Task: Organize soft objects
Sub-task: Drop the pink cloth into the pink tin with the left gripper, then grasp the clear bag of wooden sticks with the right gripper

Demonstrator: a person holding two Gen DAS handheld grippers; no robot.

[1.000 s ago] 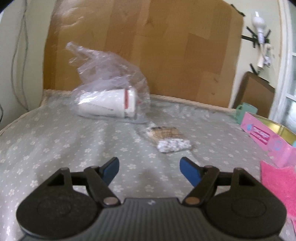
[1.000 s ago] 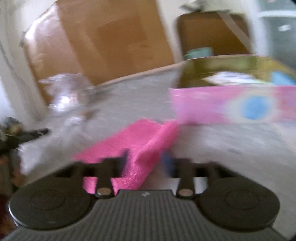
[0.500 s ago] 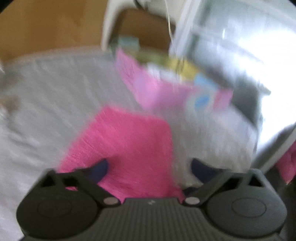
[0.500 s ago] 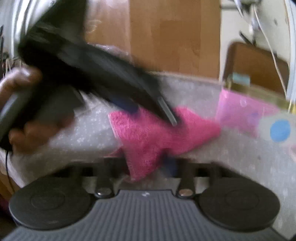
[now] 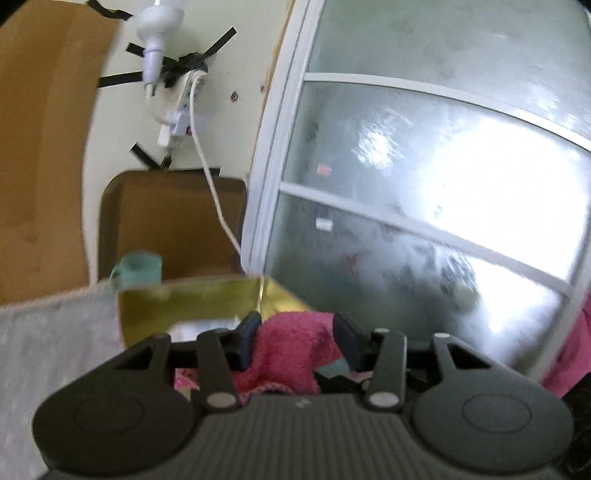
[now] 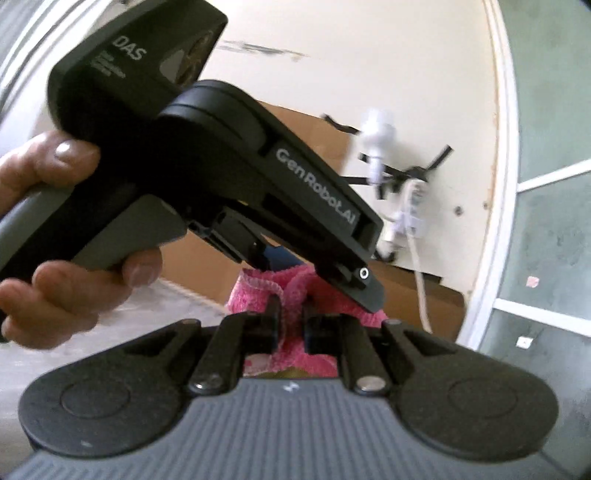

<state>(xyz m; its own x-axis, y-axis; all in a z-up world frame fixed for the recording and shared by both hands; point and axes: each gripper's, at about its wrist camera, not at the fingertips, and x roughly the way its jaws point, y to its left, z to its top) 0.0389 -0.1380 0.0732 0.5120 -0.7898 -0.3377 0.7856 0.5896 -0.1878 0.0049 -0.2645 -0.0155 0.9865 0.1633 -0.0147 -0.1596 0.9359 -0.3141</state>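
A pink fluffy cloth (image 5: pixel 291 347) is bunched between the fingers of my left gripper (image 5: pixel 297 341), which is shut on it and holds it up in front of a box with a gold inside (image 5: pixel 192 306). My right gripper (image 6: pixel 290 326) is shut on another part of the same pink cloth (image 6: pixel 258 291). In the right wrist view the left gripper's black body (image 6: pixel 207 162) and the hand holding it cross just above my right fingers, close to the cloth.
A frosted glass door (image 5: pixel 424 192) with a white frame fills the right. A wall with a taped bulb (image 5: pixel 155 33) and cable, brown cardboard (image 5: pixel 40 166), a teal cup (image 5: pixel 142 267) and the flowered bedspread (image 5: pixel 44 354) lie left.
My left gripper swung right from the bedspread to the pink cloth and shut on it. Both grippers have lifted the cloth off the bed towards the box.
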